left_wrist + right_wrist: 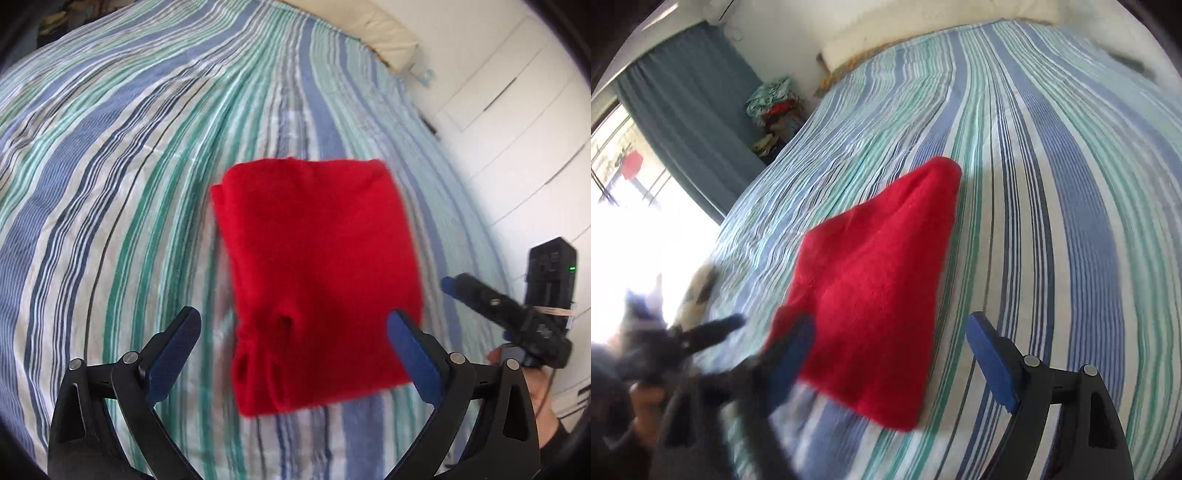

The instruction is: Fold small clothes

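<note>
Left tool (293,334) was spread wide, nothing between the pads, hanging above the near edge of the red garment (314,280). The garment lay flat on the striped bedspread (110,184) as a compact folded block, roughly square from the left wrist view, with rolled openings, maybe cuffs or leg holes, showing at the near end. Right tool (890,354) was spread too, clear of the cloth; its left finger was motion-blurred, so I judged the gap from the sharp right finger (991,363) and the blurred one standing well apart. Progress, as a judgement: this piece looked done, folded down and let go, with both tools off it. What was left was probably setting it aside and taking the next item, though no other loose garment showed on the bed. View differences: the left wrist view alone showed the white cupboard doors (517,110), the right tool from the side (452,285) with a hand (535,387) under it, and the rolled openings. The right wrist view alone showed the curtain (690,122), the bright window, a heap of mixed clothes (775,110) past the bed's far corner, and the blurred left tool (701,332) at the lower left.
</note>
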### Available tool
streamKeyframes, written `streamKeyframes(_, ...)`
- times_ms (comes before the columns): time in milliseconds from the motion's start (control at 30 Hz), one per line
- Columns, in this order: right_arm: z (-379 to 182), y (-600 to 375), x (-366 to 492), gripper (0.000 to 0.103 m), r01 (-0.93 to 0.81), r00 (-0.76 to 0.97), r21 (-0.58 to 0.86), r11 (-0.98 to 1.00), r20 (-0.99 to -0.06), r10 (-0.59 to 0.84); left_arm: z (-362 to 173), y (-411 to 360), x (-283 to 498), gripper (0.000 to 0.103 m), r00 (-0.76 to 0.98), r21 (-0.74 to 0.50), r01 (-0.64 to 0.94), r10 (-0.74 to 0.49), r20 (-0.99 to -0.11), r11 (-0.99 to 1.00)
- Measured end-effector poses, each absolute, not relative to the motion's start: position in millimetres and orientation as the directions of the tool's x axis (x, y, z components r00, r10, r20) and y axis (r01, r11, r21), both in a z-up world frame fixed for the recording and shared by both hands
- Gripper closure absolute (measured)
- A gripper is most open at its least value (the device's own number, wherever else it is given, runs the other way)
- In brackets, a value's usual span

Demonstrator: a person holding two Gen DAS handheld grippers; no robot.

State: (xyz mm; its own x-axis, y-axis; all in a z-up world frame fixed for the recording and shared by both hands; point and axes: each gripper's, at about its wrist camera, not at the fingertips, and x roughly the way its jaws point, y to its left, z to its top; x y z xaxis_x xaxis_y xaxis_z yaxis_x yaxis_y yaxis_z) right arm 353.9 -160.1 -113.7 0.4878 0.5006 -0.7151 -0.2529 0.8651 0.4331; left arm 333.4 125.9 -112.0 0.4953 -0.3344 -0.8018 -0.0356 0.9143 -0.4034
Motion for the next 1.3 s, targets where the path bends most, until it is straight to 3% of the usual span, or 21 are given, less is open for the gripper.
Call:
streamKeyframes(67, -132, -157, 376, 0.02, -0.232, 0.456, 0.516, 0.825, -0.691, 0.561, -138, 130, 351, 0.002, 0.439, -0.357, -0.085, -0.286, -0.852, 0.93)
streamKeyframes(167, -172, -139, 400, 0.022, -0.194, 0.375, 0.598, 0.778, -0.688, 0.622, -151, 128, 358, 0.002, 0.441, -0.372, -0.087, -0.299, -0.846, 0.924)
streamKeyframes(200, -185, -129, 404, 0.035, -0.199, 0.335, 0.612, 0.765, -0.691, 0.64, -150, 124, 358, 0.005, 0.452, -0.377, -0.066, -0.309, -0.836, 0.924)
streamKeyframes(267, -197, -111, 402, 0.055, -0.229, 0.328, 0.543, 0.808, -0.738, 0.589, -154, 116, 361, 0.058, 0.42, -0.458, 0.001, -0.416, -0.806, 0.889)
streamKeyframes(300, -196, -108, 400, 0.063, -0.232, 0.339, 0.529, 0.816, -0.743, 0.578, -157, 114, 364, 0.075, 0.388, -0.499, 0.001, -0.461, -0.798, 0.866)
streamKeyframes(433, -168, -103, 394, 0.072, -0.263, 0.384, 0.461, 0.848, -0.756, 0.53, -127, 110, 359, 0.08, 0.451, -0.503, 0.033, -0.462, -0.764, 0.864)
streamKeyframes(733, -67, -94, 383, 0.073, -0.388, 0.538, 0.328, 0.861, -0.678, 0.501, -52, 102, 349, 0.078, 0.558, -0.495, 0.158, -0.491, -0.669, 0.854)
streamKeyframes(767, -62, -96, 382, 0.073, -0.385, 0.544, 0.33, 0.862, -0.673, 0.501, -55, 100, 349, 0.076, 0.551, -0.49, 0.155, -0.487, -0.678, 0.858)
streamKeyframes(833, -64, -98, 382, 0.071, -0.368, 0.54, 0.336, 0.867, -0.682, 0.493, -70, 96, 349, 0.054, 0.521, -0.436, 0.119, -0.43, -0.737, 0.892)
streamKeyframes(967, -97, -117, 375, 0.031, -0.26, 0.494, 0.277, 0.925, -0.785, 0.374, -95, 99, 314, 0.046, 0.497, -0.27, 0.038, -0.253, -0.83, 0.962)
streamKeyframes(1133, -100, -145, 310, 0.02, -0.222, 0.513, 0.156, 0.962, -0.821, 0.251, -70, 91, 252, 0.011, 0.59, -0.056, 0.009, -0.051, -0.806, 0.998)
streamKeyframes(1300, -74, -147, 251, 0.014, -0.231, 0.536, 0.102, 0.967, -0.817, 0.215, -37, 76, 214, 0.005, 0.665, 0.057, -0.021, 0.057, -0.745, 0.998)
